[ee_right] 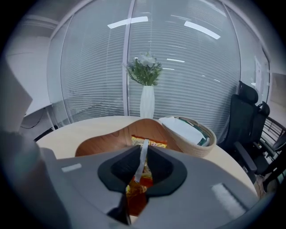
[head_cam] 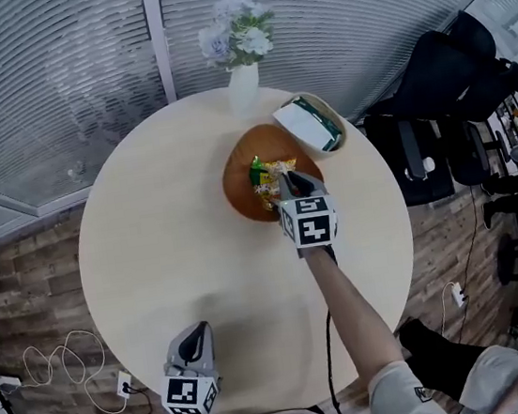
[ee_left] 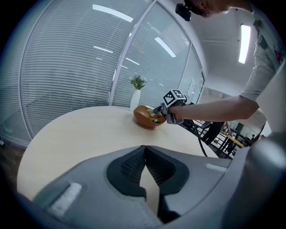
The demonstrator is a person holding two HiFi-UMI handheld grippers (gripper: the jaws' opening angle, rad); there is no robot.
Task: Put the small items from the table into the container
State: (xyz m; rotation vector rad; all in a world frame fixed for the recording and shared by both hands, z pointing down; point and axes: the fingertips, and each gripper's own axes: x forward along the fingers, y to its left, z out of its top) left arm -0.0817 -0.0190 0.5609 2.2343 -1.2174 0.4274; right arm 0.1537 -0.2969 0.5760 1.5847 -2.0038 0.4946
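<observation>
A: What is farthest left?

B: The left gripper (head_cam: 199, 329), over the table's (head_cam: 148, 225) near edge. Its jaws are pressed together at the tips with nothing between them. Only bare tabletop shows under them.

A: And moving right?

B: A white vase (head_cam: 243, 85) of pale flowers (head_cam: 236, 32) stands upright at the far edge. Just beside it, toward the table's middle, lies the brown bowl (head_cam: 237, 181).

A: What is in the bowl?

B: A green wrapper (head_cam: 255, 166) and a yellow pack (ee_right: 152, 143), lying at its middle.

A: Where is the right gripper?

B: The right gripper (head_cam: 289, 180) hangs over the bowl's near right rim and points down into it. Its jaws stand narrow, closed on the silver seam of a packet (ee_right: 142, 163). The seam stands upright between the pads, and the orange rest of the packet hangs below them, inside the bowl's rim.

A: Does the packet touch the bowl?

B: I cannot tell, because the gripper's body hides its lower end.

A: What is right of that?

B: A woven basket (head_cam: 346, 133) near the far right edge, just beside the bowl. A white-and-green box (head_cam: 305, 121) lies tilted in it. Off the table, further right, stands a black chair (head_cam: 451, 81).
</observation>
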